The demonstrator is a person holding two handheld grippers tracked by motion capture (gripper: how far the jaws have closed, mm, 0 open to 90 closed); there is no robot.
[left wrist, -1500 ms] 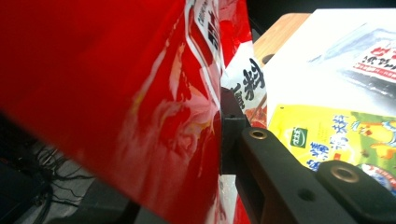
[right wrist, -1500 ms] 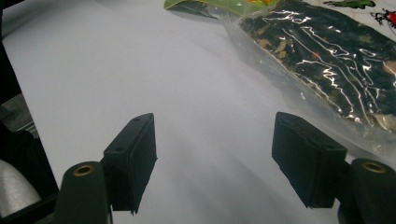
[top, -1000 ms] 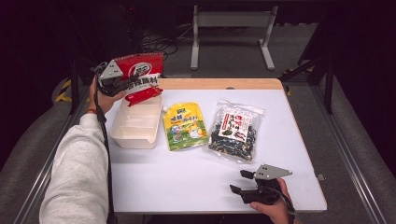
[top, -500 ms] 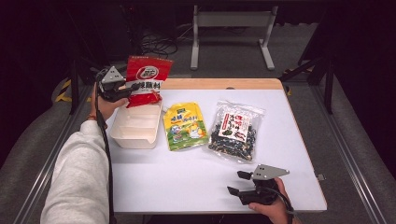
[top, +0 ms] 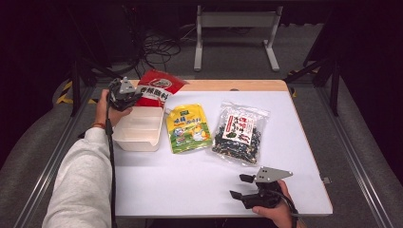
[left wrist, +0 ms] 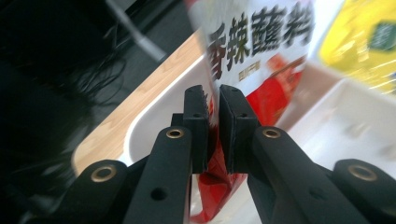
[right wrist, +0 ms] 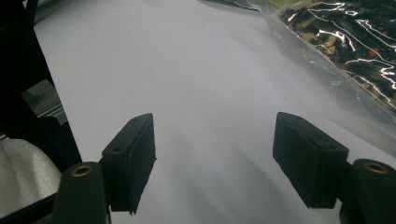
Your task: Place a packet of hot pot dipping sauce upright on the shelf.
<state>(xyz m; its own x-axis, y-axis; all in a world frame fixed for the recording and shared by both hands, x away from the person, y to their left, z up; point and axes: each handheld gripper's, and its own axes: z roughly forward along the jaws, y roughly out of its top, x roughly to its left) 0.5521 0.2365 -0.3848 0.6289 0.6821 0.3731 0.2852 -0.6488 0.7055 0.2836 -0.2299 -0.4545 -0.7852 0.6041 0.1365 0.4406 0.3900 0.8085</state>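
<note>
Lowered since a second ago, the red pouch [top: 158, 89] now hangs at the far rim of the white tray [top: 138, 127] instead of high above it. Nearest, at five o'clock on the white table [top: 190, 180], the right gripper [top: 241, 186] rests with its jaws wide apart and nothing between them. Farther in, at the centre, the yellow pouch [top: 187, 128] lies flat just beside the tray, with the clear bag of dark snacks [top: 239, 132] at its three o'clock. At ten o'clock, the left gripper [left wrist: 213, 116] is clamped on the red pouch's edge.
</note>
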